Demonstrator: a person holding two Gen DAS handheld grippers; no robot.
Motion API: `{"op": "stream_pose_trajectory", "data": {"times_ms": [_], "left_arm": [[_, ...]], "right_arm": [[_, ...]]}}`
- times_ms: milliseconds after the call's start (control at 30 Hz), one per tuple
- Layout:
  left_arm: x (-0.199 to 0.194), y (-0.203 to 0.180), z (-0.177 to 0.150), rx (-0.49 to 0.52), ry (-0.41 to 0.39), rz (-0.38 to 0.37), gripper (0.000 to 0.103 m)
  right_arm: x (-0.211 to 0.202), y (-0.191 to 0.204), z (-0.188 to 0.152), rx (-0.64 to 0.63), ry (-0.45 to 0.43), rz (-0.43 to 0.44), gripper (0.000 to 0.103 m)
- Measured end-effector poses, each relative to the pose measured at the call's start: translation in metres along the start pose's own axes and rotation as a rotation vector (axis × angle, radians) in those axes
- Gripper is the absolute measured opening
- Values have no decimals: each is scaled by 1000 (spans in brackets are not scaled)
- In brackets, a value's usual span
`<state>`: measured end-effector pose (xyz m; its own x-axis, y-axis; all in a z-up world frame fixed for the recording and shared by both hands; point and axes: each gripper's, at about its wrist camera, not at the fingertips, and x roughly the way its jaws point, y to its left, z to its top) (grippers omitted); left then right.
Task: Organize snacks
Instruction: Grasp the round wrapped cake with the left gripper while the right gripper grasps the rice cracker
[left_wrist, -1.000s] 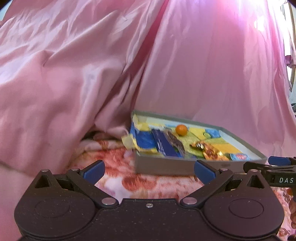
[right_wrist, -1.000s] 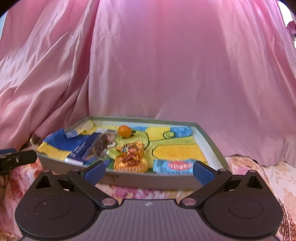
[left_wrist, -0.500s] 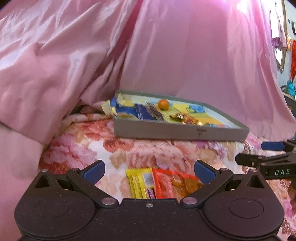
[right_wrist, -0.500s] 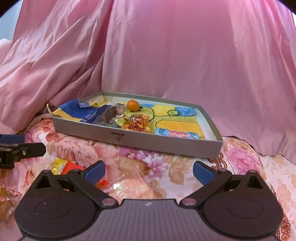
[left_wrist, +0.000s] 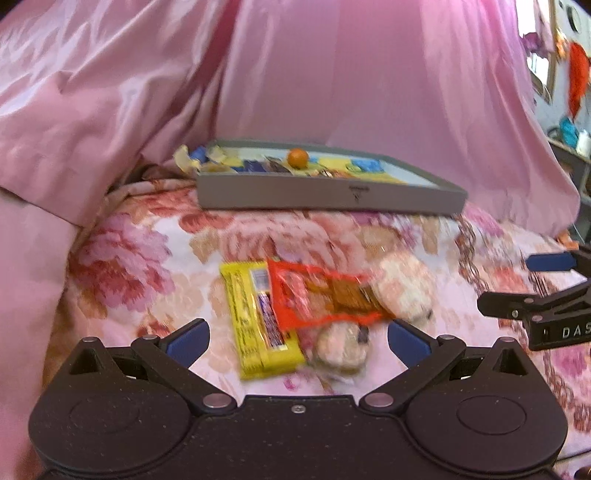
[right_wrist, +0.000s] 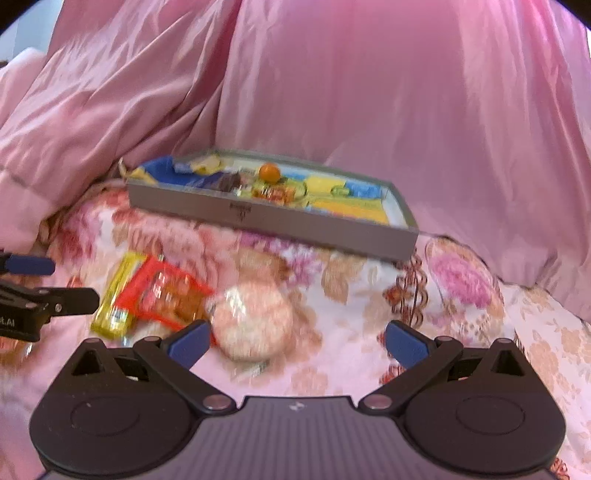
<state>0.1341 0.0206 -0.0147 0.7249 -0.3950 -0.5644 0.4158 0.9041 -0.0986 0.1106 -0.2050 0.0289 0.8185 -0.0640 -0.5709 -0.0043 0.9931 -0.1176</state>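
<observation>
A grey tray (left_wrist: 325, 192) (right_wrist: 273, 216) sits at the back of the flowered bedspread and holds an orange ball (left_wrist: 297, 158) (right_wrist: 268, 172) and several wrappers. In front lie a yellow snack bar (left_wrist: 255, 317) (right_wrist: 116, 295), a red-edged clear packet (left_wrist: 325, 295) (right_wrist: 166, 291) and a round clear-wrapped cake (right_wrist: 255, 325) (left_wrist: 402, 291). My left gripper (left_wrist: 297, 339) is open and empty just short of the yellow bar and red packet. My right gripper (right_wrist: 295, 341) is open and empty, its left finger (right_wrist: 188, 341) beside the round cake.
Pink satin cloth (left_wrist: 110, 92) (right_wrist: 406, 92) drapes behind and to the left of the tray. The flowered bedspread (right_wrist: 461, 295) stretches right of the snacks. The right gripper shows at the right edge of the left wrist view (left_wrist: 546, 291).
Both grippers have pulled back from the tray and tilted down. The loose snacks on the bedspread have come into view and now lie between the open fingers.
</observation>
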Motion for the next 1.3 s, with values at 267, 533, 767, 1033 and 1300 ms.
{"op": "stream_pose_trajectory", "data": {"times_ms": [267,533,767,1033,1300], "left_arm": [[7,-12,-16,50,65,-13,102],[18,-18,-22,118,105,-7,102],[33,-31,-19,265,95,-11,102],[57,-45,-20,394,140,-76,96],[74,-45,-20,394,140,-103,88]], "right_arm": [[-2,-2,-18,-28,48,7,103],[12,-1,-32,-66,109,17,103],[32,3,-34,-133,111,75,103],[55,8,-24,-202,64,110,103],[78,10,-7,-215,20,136,103]]}}
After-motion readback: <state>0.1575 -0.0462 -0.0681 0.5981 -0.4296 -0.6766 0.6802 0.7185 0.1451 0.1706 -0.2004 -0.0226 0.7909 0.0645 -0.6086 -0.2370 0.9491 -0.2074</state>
